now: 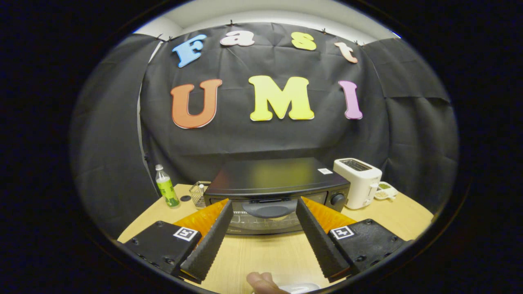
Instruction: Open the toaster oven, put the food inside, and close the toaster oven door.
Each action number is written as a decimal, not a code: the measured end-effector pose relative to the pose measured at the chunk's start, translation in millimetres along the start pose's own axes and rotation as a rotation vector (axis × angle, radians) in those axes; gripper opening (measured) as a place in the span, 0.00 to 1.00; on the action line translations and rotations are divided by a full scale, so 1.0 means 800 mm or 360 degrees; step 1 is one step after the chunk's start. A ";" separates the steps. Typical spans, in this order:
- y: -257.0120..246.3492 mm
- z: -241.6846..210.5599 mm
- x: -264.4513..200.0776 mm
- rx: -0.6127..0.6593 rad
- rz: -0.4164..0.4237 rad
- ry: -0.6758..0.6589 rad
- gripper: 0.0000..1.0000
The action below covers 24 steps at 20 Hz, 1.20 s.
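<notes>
The gripper [264, 212] hovers with its fingers spread wide and holding nothing; a bare strip of wooden tabletop [261, 253] lies open between them; just beyond their tips, toward the far edge, the black toaster oven [278, 192] sits with its door closed, handle facing the fingers; a white toaster [358, 182] stands beside its knob side, and a green bottle [167, 186] and small wire basket [199, 193] near the other far corner; no label is readable; black cloth walls the booth.

Toaster oven [273, 192] ahead of open gripper [264, 204]; toaster [359, 181] right.
</notes>
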<state>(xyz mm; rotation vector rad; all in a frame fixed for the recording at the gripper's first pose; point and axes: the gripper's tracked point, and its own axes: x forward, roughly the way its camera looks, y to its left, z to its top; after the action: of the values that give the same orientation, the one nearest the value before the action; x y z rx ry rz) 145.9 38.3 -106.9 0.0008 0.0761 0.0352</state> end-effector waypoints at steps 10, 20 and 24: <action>0.006 0.072 -0.111 -0.0095 -0.0011 -0.0177 1.00; -0.059 0.132 -0.194 -0.0011 0.0000 -0.0224 1.00; -0.098 0.158 -0.206 -0.0029 -0.0063 -0.0302 1.00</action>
<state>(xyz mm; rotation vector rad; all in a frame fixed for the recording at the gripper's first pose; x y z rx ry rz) -5.9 -46.1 31.3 -0.0154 -0.1140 -0.0038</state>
